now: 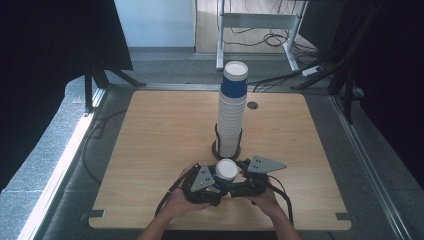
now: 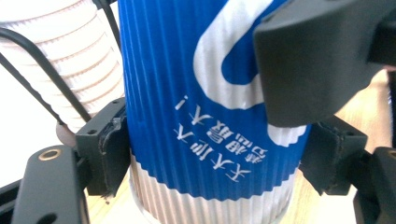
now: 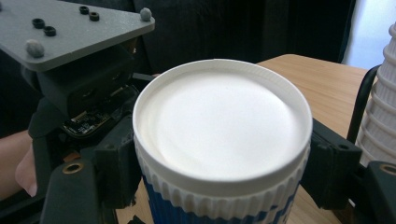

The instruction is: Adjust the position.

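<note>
Item: one blue ribbed paper cup, white lettering and a white curved mark on the sleeve, white ribbed band toward the desk in the left tool's view. It stands with its long axis vertical; the lettering reads upside down, and the flat white end facing up in the right tool's view is closed, so the cup appears inverted, mouth down. Position: on the desk, just in front of the tall cup stack, on the person's side of it. Left tool: jaws at a middling spread, closed against the blue wall of the cup from either side, seen in the left tool's view with both pads touching the sleeve low down. Right tool: jaws likewise set to either side of the cup just under its white upper rim, pads touching it; its jaw also crosses the cup's upper part in the left tool's view. Both tools meet at the cup from opposite sides, a grey three-cornered plate on each. Stack: many white ribbed cups nested one over another, topmost one blue, rising from a dark wire holder with a round base, at the middle of the desk. A small round cable hole lies beyond and right of the stack.
</note>
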### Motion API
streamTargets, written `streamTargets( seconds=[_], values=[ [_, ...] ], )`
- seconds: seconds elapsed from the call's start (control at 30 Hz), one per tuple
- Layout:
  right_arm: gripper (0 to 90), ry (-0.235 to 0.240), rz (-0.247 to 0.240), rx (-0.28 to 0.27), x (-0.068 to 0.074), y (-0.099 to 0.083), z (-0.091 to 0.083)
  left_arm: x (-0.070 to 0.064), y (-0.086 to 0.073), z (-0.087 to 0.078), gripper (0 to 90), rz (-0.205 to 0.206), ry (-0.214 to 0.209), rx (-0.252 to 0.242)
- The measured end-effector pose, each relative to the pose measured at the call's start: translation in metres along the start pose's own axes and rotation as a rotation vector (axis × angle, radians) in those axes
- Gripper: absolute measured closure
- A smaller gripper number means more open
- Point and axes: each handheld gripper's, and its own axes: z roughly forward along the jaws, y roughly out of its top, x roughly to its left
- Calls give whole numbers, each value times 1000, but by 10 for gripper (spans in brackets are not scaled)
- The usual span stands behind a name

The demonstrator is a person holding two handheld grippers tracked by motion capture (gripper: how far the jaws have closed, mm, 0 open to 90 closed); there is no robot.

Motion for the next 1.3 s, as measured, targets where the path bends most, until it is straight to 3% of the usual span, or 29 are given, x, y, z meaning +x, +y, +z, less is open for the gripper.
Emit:
streamTargets(
  seconds=[0.3,0.6,0.73,0.77,0.87,0.93,1.0,1.07,1.23,1.27,1.3],
  values=[
    [238,-14,0,-2,-3,3,-5,5,-2,0,203,-11,15,21],
    [234,-17,5,-11,-7,5,-16,16,-3,-9,203,21,84,63],
    [230,-18,2,7,-10,5,-19,16,-5,-8,203,59,132,105],
    [229,-20,2,18,-11,5,-21,15,-6,-7,204,84,155,127],
    [226,-27,-8,36,-11,5,-22,13,-7,-5,204,107,163,145],
    [222,-38,-29,77,-13,4,-24,10,-8,-2,204,142,182,174],
    [217,-40,-39,112,-14,4,-26,10,-9,0,204,149,182,181],
    [214,-40,-37,138,-16,4,-28,7,-11,3,204,185,194,213],
    [207,-19,-26,181,-20,3,-31,2,-12,7,204,235,227,236],
    [204,-15,-22,194,-20,2,-31,-1,-12,9,204,271,252,255],
    [203,-13,-20,200,-20,2,-30,-1,-12,9,204,271,252,255]
  ],
)
